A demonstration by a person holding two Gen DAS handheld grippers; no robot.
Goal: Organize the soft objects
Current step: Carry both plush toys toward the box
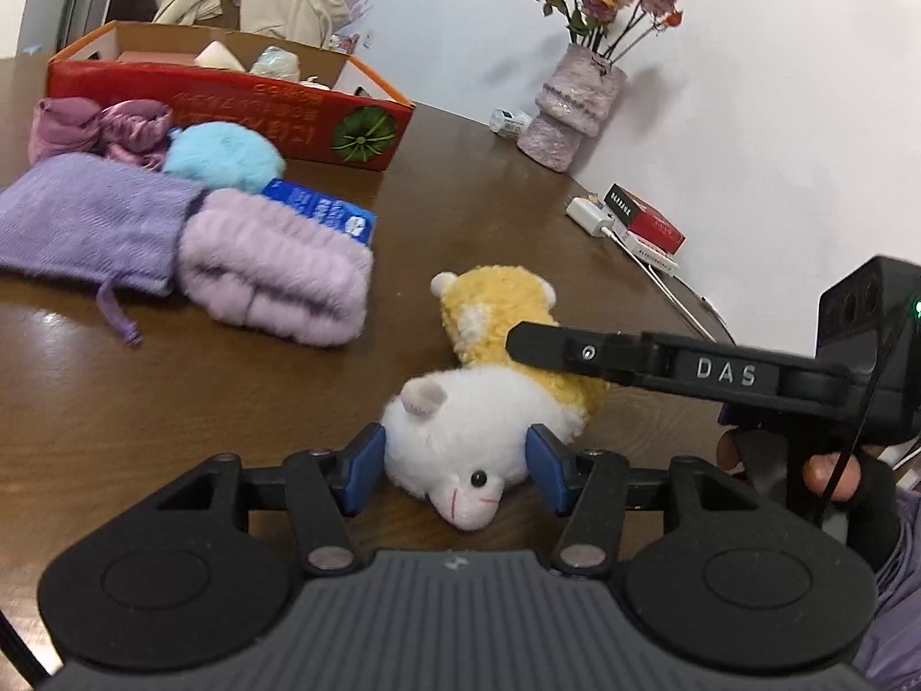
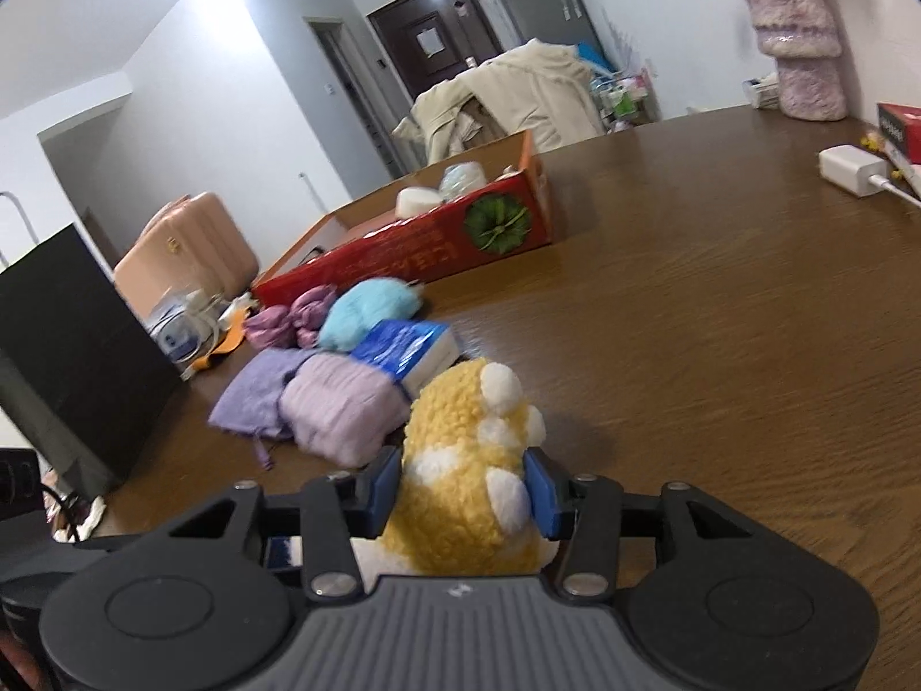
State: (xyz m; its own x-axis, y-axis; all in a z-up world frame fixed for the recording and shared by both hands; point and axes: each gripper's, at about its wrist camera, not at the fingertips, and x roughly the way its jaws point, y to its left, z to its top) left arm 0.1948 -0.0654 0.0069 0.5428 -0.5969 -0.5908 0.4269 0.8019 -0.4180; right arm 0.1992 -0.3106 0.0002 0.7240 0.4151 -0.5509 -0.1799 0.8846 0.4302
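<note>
Plush hamster point(image 1: 489, 403) on brown table point(image 1: 460, 201), clenched by left tongs point(image 1: 455, 469) and right tongs point(image 2: 463, 486).

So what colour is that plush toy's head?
White, with a pink nose, on the plush hamster; clearest in the left wrist view.

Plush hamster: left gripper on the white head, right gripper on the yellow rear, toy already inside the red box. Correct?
Not quite. The plush hamster lies on the table, apart from the red box, per the left wrist view. Left gripper brackets the head; right gripper the rear.
</note>
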